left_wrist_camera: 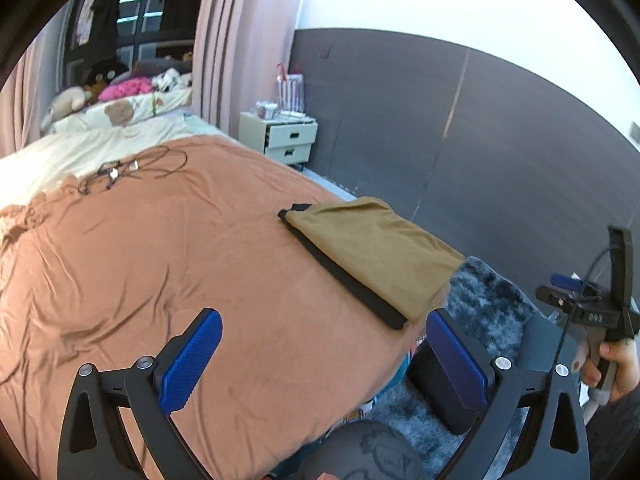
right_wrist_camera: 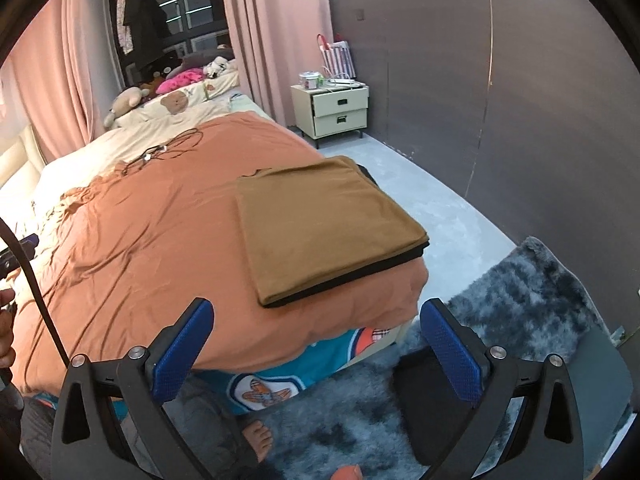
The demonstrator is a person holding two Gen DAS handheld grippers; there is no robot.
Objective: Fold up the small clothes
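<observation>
Bed with rust-orange cover (right_wrist_camera: 132, 240): fills frame centre-left. Folded tan garment (right_wrist_camera: 328, 228) atop folded black garment (right_wrist_camera: 348, 280): frame centre, bed's right corner. Left gripper (left_wrist_camera: 324, 360), right gripper (right_wrist_camera: 316, 352): lower frame, jaws wide apart, holding nothing.

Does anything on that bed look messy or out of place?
The folded tan cloth lies neat on a black piece, but at the bed's corner, close to the edge. A tangle of dark cables sprawls loose on the orange cover, which is creased. Both grippers are open and empty.
</observation>
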